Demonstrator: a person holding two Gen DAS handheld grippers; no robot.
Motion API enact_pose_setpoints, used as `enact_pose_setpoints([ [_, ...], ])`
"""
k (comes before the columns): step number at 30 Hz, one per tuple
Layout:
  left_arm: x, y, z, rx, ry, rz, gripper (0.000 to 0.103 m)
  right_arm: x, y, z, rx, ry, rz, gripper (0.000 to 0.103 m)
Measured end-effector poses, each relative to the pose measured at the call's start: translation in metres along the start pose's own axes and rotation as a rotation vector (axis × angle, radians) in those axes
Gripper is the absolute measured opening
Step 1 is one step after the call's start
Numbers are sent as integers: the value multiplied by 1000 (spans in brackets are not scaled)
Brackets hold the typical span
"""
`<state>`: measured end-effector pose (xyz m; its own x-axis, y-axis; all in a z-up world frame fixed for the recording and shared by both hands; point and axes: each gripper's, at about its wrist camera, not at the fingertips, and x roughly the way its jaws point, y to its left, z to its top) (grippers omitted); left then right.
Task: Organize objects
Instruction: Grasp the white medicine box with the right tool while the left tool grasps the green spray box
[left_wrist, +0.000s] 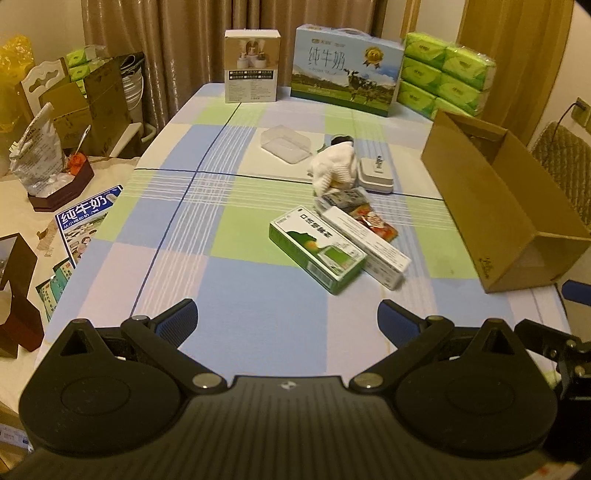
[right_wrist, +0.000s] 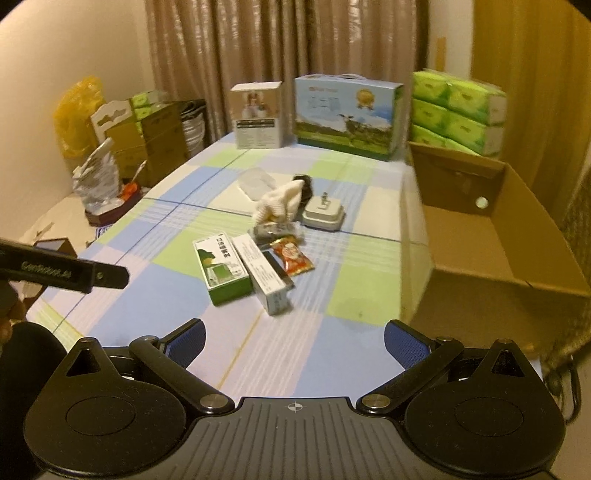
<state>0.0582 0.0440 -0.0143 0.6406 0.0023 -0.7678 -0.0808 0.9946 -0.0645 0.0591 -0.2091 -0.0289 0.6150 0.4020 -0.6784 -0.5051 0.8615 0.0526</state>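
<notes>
A cluster of small items lies mid-table: a green box (left_wrist: 317, 249) (right_wrist: 221, 269), a white box (left_wrist: 367, 245) (right_wrist: 264, 275) beside it, a red snack packet (left_wrist: 376, 223) (right_wrist: 293, 260), a dark packet (left_wrist: 341, 199) (right_wrist: 273, 230), a cream knitted cloth (left_wrist: 336, 166) (right_wrist: 279, 203), a white soap dish (left_wrist: 376, 179) (right_wrist: 324, 214) and a clear plastic lid (left_wrist: 284, 142) (right_wrist: 256, 181). An open cardboard box (left_wrist: 506, 206) (right_wrist: 491, 236) stands at the right. My left gripper (left_wrist: 287, 323) and right gripper (right_wrist: 294, 341) hover open and empty over the near table, short of the cluster.
At the far edge stand a small white carton (left_wrist: 252, 66) (right_wrist: 258, 116), a milk carton case (left_wrist: 345, 72) (right_wrist: 347, 114) and stacked green tissue packs (left_wrist: 447, 74) (right_wrist: 458, 110). Left of the table are boxes and bags (left_wrist: 88, 103). The left gripper's body (right_wrist: 62, 275) shows at the right wrist view's left edge.
</notes>
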Motion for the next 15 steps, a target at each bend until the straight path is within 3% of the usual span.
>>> enact_pose_setpoints([
  [3,19,4,8,-2,16,-3,102,18,-2,6,-36,7,33,96],
  [5,31,5,13,3,26,-1,102,33,-3,10,-59,18,47,87],
  [15,86,12,31,6,62,-4,102,123,2,25,-134,105,119,62],
])
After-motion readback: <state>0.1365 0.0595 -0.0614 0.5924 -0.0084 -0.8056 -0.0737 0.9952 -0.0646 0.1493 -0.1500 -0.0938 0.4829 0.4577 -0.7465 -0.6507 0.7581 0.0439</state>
